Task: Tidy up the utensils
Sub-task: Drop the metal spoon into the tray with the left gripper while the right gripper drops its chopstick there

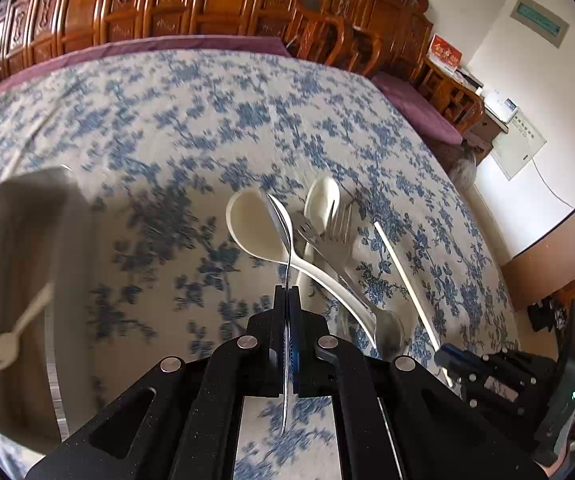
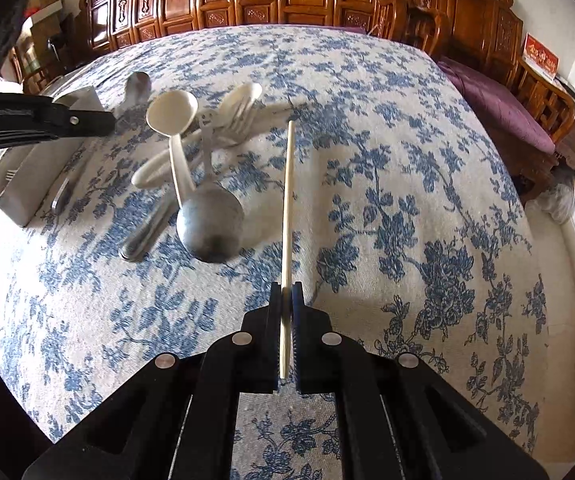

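Beige tray, blurred, sits left of the left gripper and holds a pale fork; the jaws clamp a thin metal utensil, probably a spoon. Beyond lies the utensil pile. From the right wrist, the right gripper, angled down, pinches a pale chopstick; the pile sits ahead-left.

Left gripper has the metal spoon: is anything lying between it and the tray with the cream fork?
Nothing visible does. The left gripper is shut on the metal spoon; only bare tablecloth lies between it and the tray.
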Available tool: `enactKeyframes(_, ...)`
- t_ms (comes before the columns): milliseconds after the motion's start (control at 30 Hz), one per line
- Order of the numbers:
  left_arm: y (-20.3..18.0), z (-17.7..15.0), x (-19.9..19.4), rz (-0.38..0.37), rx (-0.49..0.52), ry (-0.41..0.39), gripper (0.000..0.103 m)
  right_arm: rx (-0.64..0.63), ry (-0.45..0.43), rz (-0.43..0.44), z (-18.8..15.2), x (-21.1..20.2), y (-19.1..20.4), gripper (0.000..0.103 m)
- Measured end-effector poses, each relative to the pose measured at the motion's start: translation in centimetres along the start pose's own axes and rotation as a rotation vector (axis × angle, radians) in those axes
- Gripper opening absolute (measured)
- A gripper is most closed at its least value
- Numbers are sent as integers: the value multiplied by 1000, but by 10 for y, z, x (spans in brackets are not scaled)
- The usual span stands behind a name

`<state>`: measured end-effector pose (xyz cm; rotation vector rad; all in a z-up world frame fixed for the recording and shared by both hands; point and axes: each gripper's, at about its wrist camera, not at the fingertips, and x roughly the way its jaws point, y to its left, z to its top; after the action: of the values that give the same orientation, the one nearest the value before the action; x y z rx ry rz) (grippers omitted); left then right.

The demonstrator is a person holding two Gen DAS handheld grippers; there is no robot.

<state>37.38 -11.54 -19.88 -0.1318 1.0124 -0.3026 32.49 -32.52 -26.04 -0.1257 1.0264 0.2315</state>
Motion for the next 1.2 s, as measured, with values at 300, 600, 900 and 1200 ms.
enactKeyframes(300,35,0,-46,37,30,-53,1,-9,-52,3,18,-22,21,6)
enactKeyframes(600,93,-2,-76,89,1,-73,1,-86,-112,48,37,-45,87,6)
enactKeyframes(900,150,-6,-73,145,-57,-39,1,-134,-134,108,51,-57,143,6)
enactKeyframes(1200,172,-11,-62,178,-74,-12,1,-160,-131,147,56,-60,176,6)
